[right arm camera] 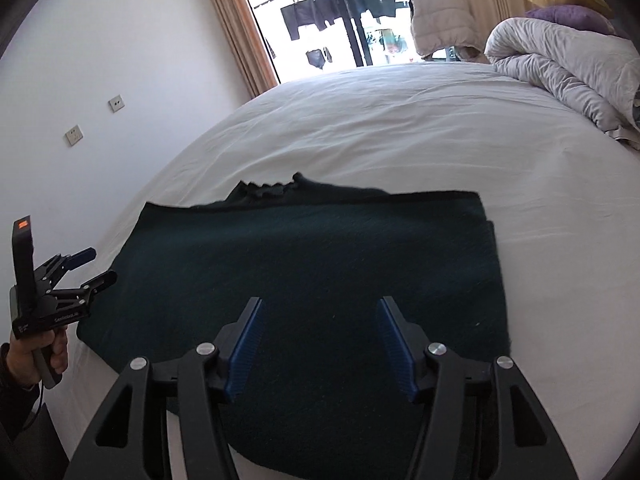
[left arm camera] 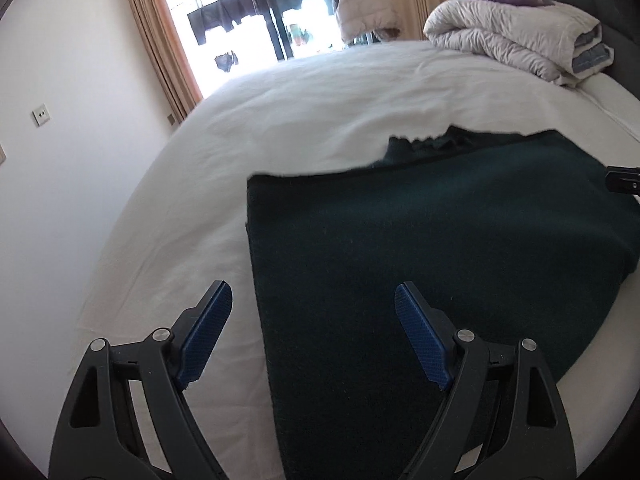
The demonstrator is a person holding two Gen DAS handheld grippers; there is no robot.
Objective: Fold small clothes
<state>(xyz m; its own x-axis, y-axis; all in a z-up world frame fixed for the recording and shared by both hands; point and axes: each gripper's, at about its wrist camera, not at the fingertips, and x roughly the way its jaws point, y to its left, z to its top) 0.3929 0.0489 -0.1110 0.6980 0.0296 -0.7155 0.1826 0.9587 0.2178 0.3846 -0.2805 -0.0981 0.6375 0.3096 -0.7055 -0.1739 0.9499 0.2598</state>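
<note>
Dark green garment (right arm camera: 304, 264) lies flat, folded, on white bed sheet (right arm camera: 400, 136). Left gripper (left arm camera: 313, 300) hovers over its left edge, fingers apart, empty. Right gripper (right arm camera: 318, 314) above garment's near part, fingers apart, empty.

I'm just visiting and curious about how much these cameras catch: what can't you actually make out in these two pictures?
- Dark green garment: its near edge is hidden behind the right gripper in the right wrist view; what kind of garment it is stays unclear.
- Right gripper in the left wrist view: cut off by the right edge, only a tip shows.
- Folded duvet: cut off by the right wrist view's edge.
- Balcony laundry: too backlit to identify.
</note>
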